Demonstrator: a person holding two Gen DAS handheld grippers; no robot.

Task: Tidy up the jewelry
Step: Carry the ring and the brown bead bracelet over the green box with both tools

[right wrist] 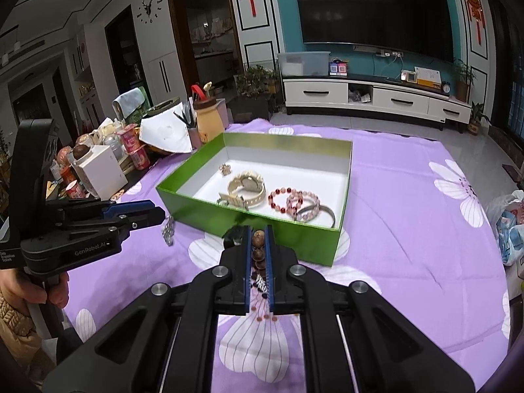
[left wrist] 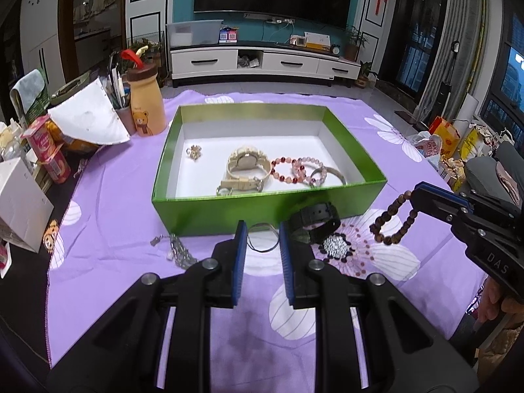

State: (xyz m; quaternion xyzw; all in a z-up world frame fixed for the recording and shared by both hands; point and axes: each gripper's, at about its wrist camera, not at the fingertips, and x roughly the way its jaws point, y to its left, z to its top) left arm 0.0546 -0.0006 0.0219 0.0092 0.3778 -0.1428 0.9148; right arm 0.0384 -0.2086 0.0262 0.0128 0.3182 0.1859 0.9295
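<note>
A person's right gripper [right wrist: 258, 239] is clamped on a wooden bead bracelet [left wrist: 393, 221], whose loop hangs clear of the purple flowered cloth [left wrist: 131, 252] just in front of the green box [left wrist: 268, 203]. The box lies ahead of that gripper and slightly to its left, its long side running across the view, so the carry goes up and over the near wall. Inside rest a cream watch [left wrist: 245, 170], a red-and-pink bead bracelet [left wrist: 294, 170], a silver bangle [left wrist: 327, 175] and a small gold piece [left wrist: 194, 152]. The left gripper [left wrist: 262, 239] holds nothing; its jaws stand a narrow gap apart above a thin wire ring [left wrist: 262, 237] on the cloth, with a black watch [left wrist: 314, 226] just to its right and a silver chain [left wrist: 178, 250] to its left. Both lie nearer the left gripper, which looks best placed to take them next.
</note>
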